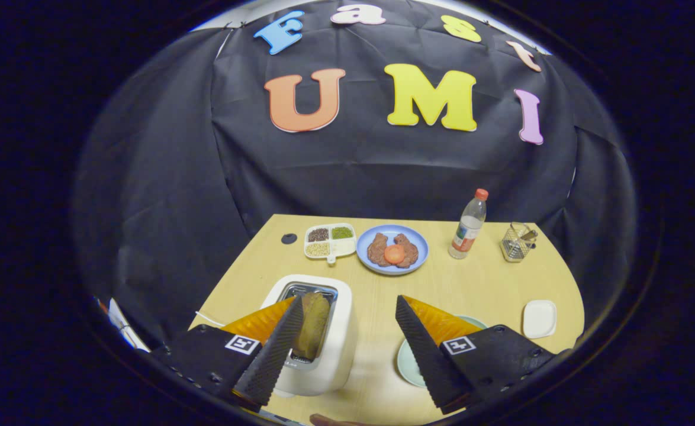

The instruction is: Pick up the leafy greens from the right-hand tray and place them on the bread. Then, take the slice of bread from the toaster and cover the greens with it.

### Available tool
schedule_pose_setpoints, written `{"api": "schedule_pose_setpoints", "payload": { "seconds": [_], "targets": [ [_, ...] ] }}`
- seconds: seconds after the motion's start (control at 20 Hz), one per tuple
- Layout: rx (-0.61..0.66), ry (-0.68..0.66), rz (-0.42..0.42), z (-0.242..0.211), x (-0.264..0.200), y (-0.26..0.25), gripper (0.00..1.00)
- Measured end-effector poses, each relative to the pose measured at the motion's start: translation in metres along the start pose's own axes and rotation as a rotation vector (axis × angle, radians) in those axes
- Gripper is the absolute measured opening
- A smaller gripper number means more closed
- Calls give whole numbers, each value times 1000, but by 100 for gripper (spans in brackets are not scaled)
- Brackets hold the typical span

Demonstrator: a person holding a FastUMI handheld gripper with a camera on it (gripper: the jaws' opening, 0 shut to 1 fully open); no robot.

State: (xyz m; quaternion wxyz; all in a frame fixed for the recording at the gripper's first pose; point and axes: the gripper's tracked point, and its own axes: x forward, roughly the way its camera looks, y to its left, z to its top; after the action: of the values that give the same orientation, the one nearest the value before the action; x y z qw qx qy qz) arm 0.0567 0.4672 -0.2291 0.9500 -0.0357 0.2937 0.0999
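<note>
We are holding the gripper [347, 322] above a pale wooden table [489, 284], its ridged, wedge-shaped fingers [276, 349] standing wide apart and pressing on nothing. Just ahead of the left finger, a rounded white toaster [330, 349] is carrying a browned slice of bread [313, 322] upright in its slot, long axis running up and away from us, crust edge pointing up. Behind the right finger, a round pale green plate [409, 364] is peeking out; what lies on it we cannot tell. Beyond the fingers, a blue plate [421, 242] is bearing two brown patties, beside a divided white tray [330, 241] of grains, a clear plastic bottle [469, 228], a wire mesh holder [516, 241] and a small square white dish [539, 318].
</note>
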Motion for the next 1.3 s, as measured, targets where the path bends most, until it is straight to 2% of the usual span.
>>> {"api": "schedule_pose_setpoints", "payload": {
  "seconds": [0.15, 0.3, 0.4, 0.5, 0.8, 0.85, 1.1, 1.15, 1.3],
  "targets": [
    [18, 48, -8, -12, 14, 25, 95],
    [6, 82, -52, -20, 26, 34, 91],
    [9, 103, -105, -26, 36, 31, 79],
    [20, 136, -138, -31, 43, 30, 74],
    [56, 154, -124, -31, 43, 32, 34],
    [62, 164, -116, -34, 42, 31, 18],
    [78, 151, -65, -24, 25, 25, 16],
    [83, 138, -39, -19, 20, 26, 10],
    [74, 90, 2, -4, 4, 13, 10]
  ]
}}
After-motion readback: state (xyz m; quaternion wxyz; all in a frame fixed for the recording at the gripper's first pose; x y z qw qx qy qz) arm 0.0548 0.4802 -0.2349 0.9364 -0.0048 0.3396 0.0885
